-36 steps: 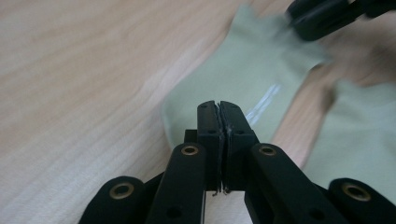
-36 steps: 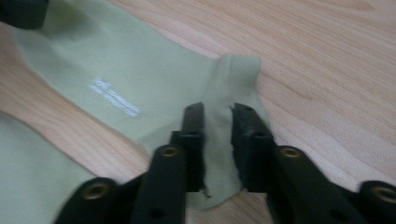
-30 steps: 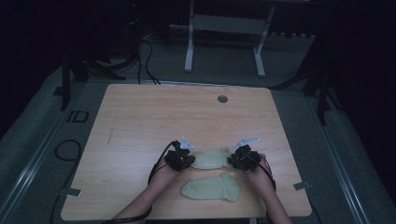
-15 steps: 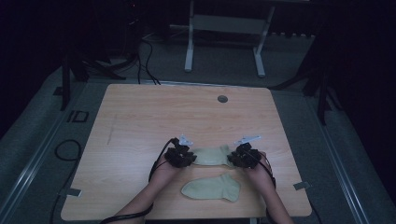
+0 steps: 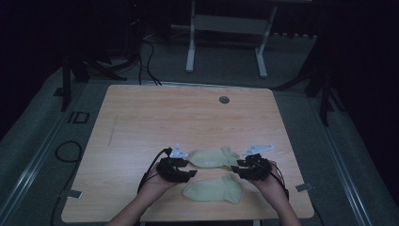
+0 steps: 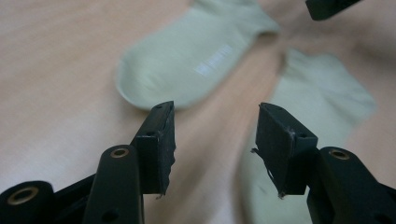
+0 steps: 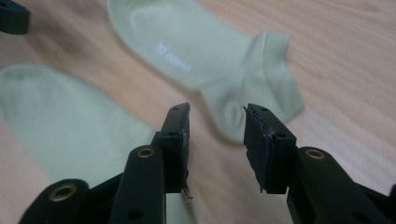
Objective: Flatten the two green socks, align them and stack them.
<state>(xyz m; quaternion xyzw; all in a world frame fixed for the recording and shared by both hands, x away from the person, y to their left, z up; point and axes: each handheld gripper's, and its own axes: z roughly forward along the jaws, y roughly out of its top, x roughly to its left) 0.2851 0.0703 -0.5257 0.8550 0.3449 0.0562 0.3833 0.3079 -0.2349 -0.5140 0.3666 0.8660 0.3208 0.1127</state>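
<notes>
lying ahead of open jaws: socks [image 5: 211,157]

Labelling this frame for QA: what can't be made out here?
- Far sock: both ends are behind the left gripper and right gripper in the high view.
- Its printed mark: too blurred to read in either gripper view.
- Near sock: its lower part is cut off by the jaw and the frame edge in the left gripper view.
- Round spot on the table: too small to identify.

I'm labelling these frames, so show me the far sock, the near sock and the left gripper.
far sock [image 5: 214,157]: high view, middle of the foot.
near sock [image 5: 212,190]: high view, middle of the foot.
left gripper [image 6: 215,135]: left gripper view, midway between its open fingertips.
</notes>
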